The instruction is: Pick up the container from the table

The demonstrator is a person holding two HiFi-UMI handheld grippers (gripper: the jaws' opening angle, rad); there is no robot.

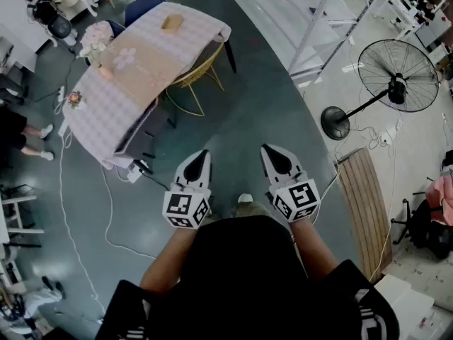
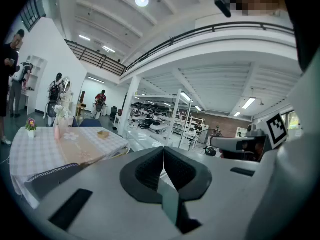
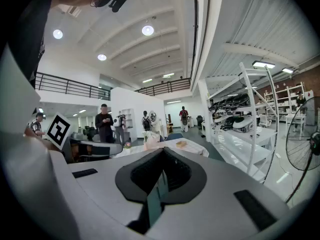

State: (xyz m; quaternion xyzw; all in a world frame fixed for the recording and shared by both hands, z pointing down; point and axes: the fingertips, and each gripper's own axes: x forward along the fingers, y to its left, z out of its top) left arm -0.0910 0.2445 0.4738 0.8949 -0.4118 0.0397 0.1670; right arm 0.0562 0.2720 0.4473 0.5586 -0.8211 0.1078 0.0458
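Left gripper (image 1: 204, 156) and right gripper (image 1: 267, 151), carrying black-and-white square-marker cubes (image 1: 187, 210), have jaws closed together, empty; the small tan rectangular container (image 1: 172, 23) rests on the far-left pink-checked cloth-covered table (image 1: 99, 126).

No legible text, numbers, brands; only black-white square markers (image 1: 187, 210) on left gripper (image 1: 205, 153), right gripper (image 1: 265, 148).

Grey floor (image 1: 269, 119) holds a standing fan (image 1: 397, 83) and white shelving (image 3: 245, 139).
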